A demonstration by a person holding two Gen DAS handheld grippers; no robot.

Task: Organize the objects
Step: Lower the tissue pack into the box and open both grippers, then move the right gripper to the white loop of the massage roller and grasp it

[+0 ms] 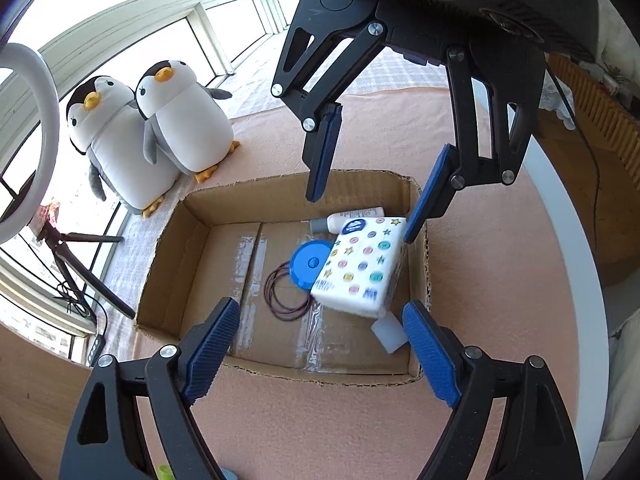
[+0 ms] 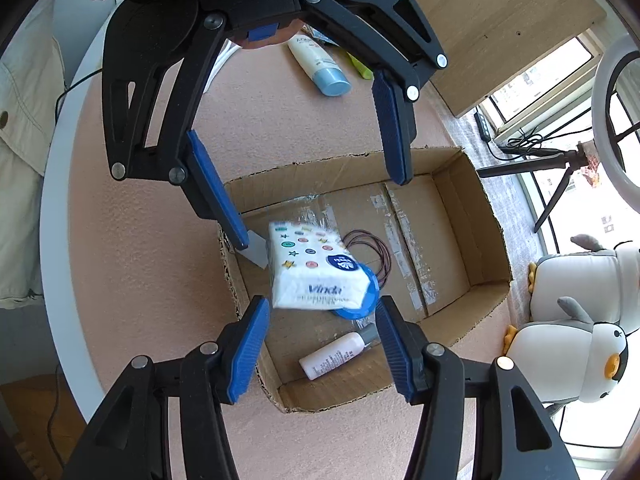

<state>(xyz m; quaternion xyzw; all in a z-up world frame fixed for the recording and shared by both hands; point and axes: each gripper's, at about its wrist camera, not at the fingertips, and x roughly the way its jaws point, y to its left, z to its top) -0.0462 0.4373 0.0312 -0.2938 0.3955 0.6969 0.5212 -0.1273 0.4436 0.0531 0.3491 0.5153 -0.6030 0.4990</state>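
**Hovering over the box**

Lying tilted in the cardboard box [image 1: 280, 194], the tissue pack [image 1: 362, 268] is resting on a blue lid [image 1: 310, 264]. Left gripper [image 1: 316, 348] and right gripper [image 2: 322, 344] are hanging open above it, gripping nothing.

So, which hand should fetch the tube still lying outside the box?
Probably the left. The tube lies beyond the box, on the side of the left hand-held gripper, just behind it; its jaws are open and empty. The right hand-held gripper, also empty, would have to cross the box.
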